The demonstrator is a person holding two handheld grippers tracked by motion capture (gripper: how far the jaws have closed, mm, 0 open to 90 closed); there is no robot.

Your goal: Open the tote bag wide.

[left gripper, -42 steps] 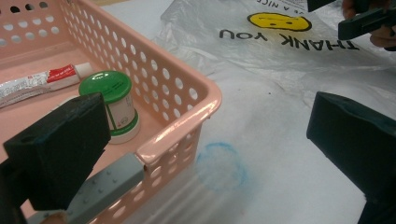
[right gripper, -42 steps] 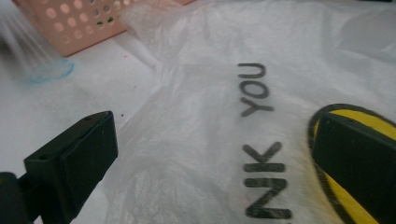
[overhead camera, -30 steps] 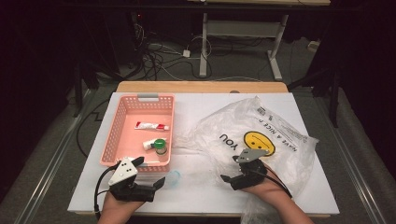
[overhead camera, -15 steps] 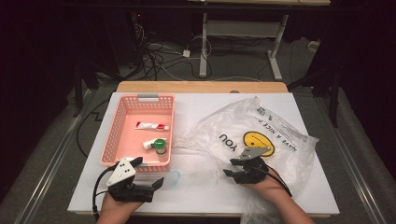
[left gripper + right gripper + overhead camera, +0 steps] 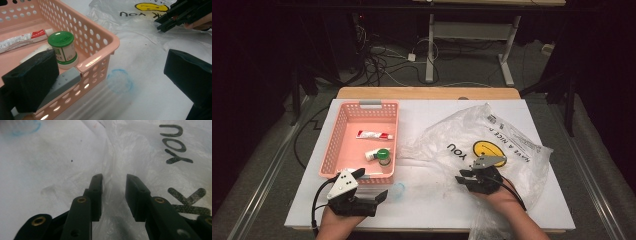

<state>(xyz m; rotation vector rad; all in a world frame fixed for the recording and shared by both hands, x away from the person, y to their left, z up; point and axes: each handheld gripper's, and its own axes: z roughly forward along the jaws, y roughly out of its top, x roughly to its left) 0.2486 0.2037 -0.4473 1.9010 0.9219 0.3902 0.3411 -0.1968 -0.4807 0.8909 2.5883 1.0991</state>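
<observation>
"YOU" is printed in black on the clear plastic bag (image 5: 492, 145), beside a yellow smiley face (image 5: 488, 148); "HAVE A NICE" can just be made out along its edge. The print on the tube (image 5: 21, 40) and the green-capped jar (image 5: 63, 50) is too small to be read.

Crumpled clear bag (image 5: 492, 145) (smiley print), flat

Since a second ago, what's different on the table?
The right gripper has just been closing its jaws around a fold of the clear plastic bag, not pinching it yet. The left gripper, pink basket and green-lidded jar stayed put.
</observation>
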